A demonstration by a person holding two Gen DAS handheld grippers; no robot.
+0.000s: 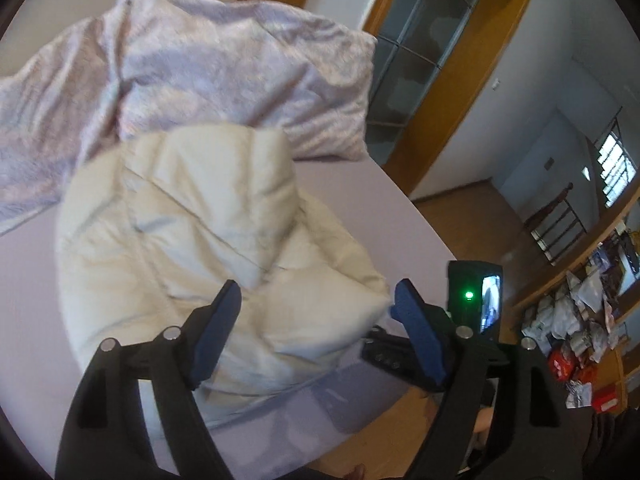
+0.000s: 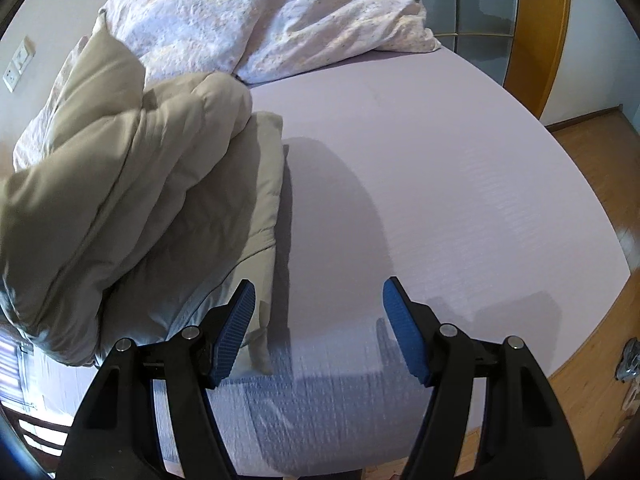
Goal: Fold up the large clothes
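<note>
A cream padded jacket (image 1: pixel 180 220) lies bunched and partly folded on the lilac bed sheet (image 1: pixel 352 196). My left gripper (image 1: pixel 318 292) hovers over its near right corner with the jaws wide apart and the blue pads clear of the fabric. In the right wrist view the same jacket (image 2: pixel 120 184) is heaped at the left, and its edge reaches down beside the left finger. My right gripper (image 2: pixel 319 286) stands open above bare sheet (image 2: pixel 440 180), nothing between its pads. The right gripper's black body with a green light (image 1: pixel 474 296) shows beyond the bed's edge in the left wrist view.
A crumpled pale patterned quilt (image 1: pixel 200 60) (image 2: pixel 260 12) lies at the far side of the bed. A wooden floor (image 2: pixel 592 184) runs along the bed's right edge. A glass door in a wooden frame (image 1: pixel 424 48) stands behind, and cluttered shelves (image 1: pixel 580 312) at the right.
</note>
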